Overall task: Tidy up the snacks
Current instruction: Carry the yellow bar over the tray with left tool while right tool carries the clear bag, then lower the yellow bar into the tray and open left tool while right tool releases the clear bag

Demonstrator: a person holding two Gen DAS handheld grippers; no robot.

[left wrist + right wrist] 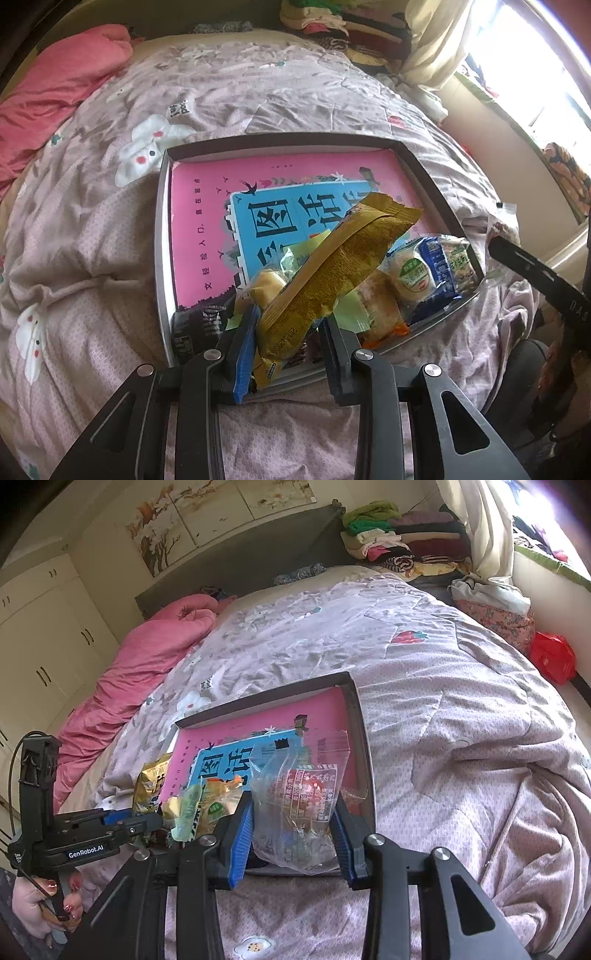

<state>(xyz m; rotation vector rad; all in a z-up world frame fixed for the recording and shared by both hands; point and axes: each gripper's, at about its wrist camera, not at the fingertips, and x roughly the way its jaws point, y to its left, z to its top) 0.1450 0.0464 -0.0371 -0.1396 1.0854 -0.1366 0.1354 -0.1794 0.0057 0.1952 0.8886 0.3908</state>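
Observation:
A shallow dark box (164, 236) with a pink and blue printed floor lies on the bed. My left gripper (290, 325) is shut on a gold snack packet (332, 266), which slants up over the box's near edge. Several wrapped snacks lie in the box's near right corner, among them a blue and white packet (428, 273) and an orange-ended one (380, 310). My right gripper (293, 834) is shut on a clear plastic bag (303, 797) with red print, held over the box's (360, 731) near right corner. The left gripper (147, 821) with the gold packet (149, 786) shows at the left.
The box rests on a pale pink quilt (92, 240) with flower prints. A pink duvet (147, 653) lies bunched at the far left. Folded clothes (402, 542) are stacked by the headboard. A red bag (554, 657) sits off the bed at right. A hand (44, 904) holds the left gripper.

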